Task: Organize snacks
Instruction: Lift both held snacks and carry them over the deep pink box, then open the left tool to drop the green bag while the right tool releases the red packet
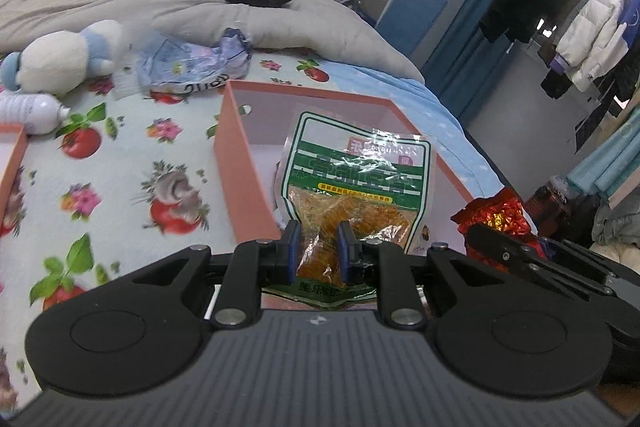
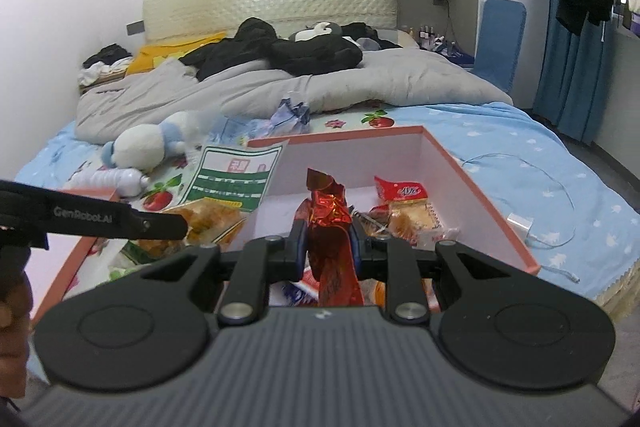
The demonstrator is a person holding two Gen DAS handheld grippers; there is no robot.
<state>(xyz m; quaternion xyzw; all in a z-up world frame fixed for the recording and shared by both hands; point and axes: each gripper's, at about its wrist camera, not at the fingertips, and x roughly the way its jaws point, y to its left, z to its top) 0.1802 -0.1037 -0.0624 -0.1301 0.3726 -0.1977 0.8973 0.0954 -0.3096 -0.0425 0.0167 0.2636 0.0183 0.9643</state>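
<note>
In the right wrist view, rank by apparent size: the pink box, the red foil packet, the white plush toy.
1. pink box
2. red foil packet, though held close to the camera, so its rank over the toy is unsure
3. white plush toy

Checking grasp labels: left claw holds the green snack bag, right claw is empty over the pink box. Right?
Not quite. The right claw isn't empty: the right wrist view shows it shut on a red foil packet over the pink box. The left claw does hold the green snack bag.
</note>
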